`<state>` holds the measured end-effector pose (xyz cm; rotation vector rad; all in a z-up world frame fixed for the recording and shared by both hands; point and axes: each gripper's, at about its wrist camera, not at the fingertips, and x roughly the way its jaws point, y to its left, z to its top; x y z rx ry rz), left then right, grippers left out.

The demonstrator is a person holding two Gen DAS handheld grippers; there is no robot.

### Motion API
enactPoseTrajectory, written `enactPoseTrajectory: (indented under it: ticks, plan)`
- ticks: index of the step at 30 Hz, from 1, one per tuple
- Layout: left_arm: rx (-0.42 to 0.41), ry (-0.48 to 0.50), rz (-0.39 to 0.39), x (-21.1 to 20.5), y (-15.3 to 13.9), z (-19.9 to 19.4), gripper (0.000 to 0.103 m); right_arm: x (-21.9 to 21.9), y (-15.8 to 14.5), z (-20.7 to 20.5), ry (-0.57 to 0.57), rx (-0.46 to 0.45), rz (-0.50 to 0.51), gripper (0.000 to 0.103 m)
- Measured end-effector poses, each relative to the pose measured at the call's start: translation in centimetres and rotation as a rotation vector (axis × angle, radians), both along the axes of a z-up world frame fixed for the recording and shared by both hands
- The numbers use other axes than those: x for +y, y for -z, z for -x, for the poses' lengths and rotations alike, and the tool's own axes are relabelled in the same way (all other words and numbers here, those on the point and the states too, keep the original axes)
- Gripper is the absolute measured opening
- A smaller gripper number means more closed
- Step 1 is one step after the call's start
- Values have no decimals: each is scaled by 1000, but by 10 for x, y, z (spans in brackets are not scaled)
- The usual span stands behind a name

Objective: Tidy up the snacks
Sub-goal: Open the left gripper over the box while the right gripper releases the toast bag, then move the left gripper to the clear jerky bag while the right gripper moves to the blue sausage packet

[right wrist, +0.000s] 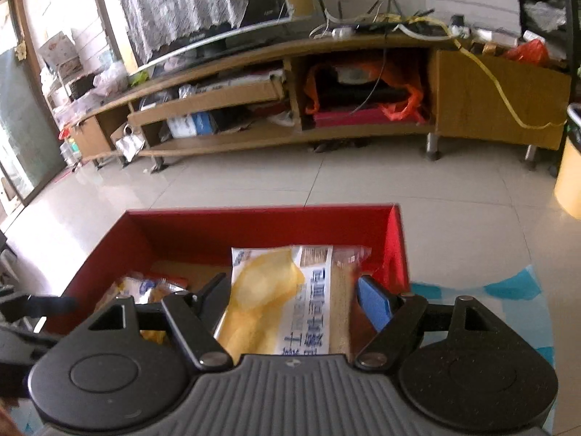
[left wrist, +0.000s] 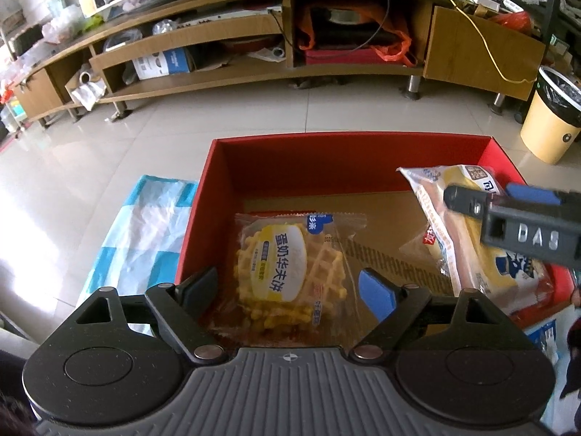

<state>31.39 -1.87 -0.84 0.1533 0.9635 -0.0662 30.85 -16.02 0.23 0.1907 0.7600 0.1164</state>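
Note:
A red box (left wrist: 203, 196) with a brown cardboard floor stands on a blue-and-white checked cloth (left wrist: 145, 239). A waffle packet (left wrist: 290, 272) lies on the box floor. My left gripper (left wrist: 287, 290) is open around it, fingers apart from it on each side. My right gripper (right wrist: 290, 294) is shut on a yellow-and-white bread packet (right wrist: 279, 305) and holds it over the box (right wrist: 394, 250). In the left wrist view the right gripper (left wrist: 501, 196) shows at the right with the bread packet (left wrist: 472, 250) tilted above the box's right side. The waffle packet (right wrist: 145, 287) shows at lower left.
A long wooden TV stand (left wrist: 254, 69) full of clutter runs along the back, across the tiled floor (left wrist: 181, 123). A yellow waste bin (left wrist: 548, 120) stands at the right. Another snack packet (left wrist: 421, 243) lies under the bread packet in the box.

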Motion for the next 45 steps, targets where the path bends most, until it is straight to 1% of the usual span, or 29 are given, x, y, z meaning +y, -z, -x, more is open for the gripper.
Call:
enactPoseTrajectory:
  ticks: [3, 8, 14, 17, 24, 29, 35, 41, 45]
  plan:
    - [-7, 2, -5, 1, -4, 5, 90, -3, -6, 4, 10, -17, 0, 76]
    - [-16, 3, -10, 2, -9, 13, 92, -3, -9, 10, 12, -19, 1, 76]
    - [-18, 6, -16, 4, -14, 28, 93, 1, -18, 20, -14, -41, -7, 76]
    - [-20, 2, -19, 12, -18, 40, 94, 2, -24, 29, -29, -49, -12, 76]
    - [-3, -17, -7, 32, -21, 63, 95, 0, -32, 53, -48, -46, -17, 76]
    - [46, -15, 22, 36, -12, 76, 95, -3, -34, 68, -59, -34, -25, 76]
    - [74, 17, 18, 25, -2, 86, 96, -6, -34, 86, -63, -8, -33, 76]
    - [107, 37, 11, 13, 12, 83, 97, -13, -32, 110, -41, 31, -65, 76]
    - [130, 32, 3, 11, 22, 78, 97, -18, -35, 123, -37, 37, -69, 76]
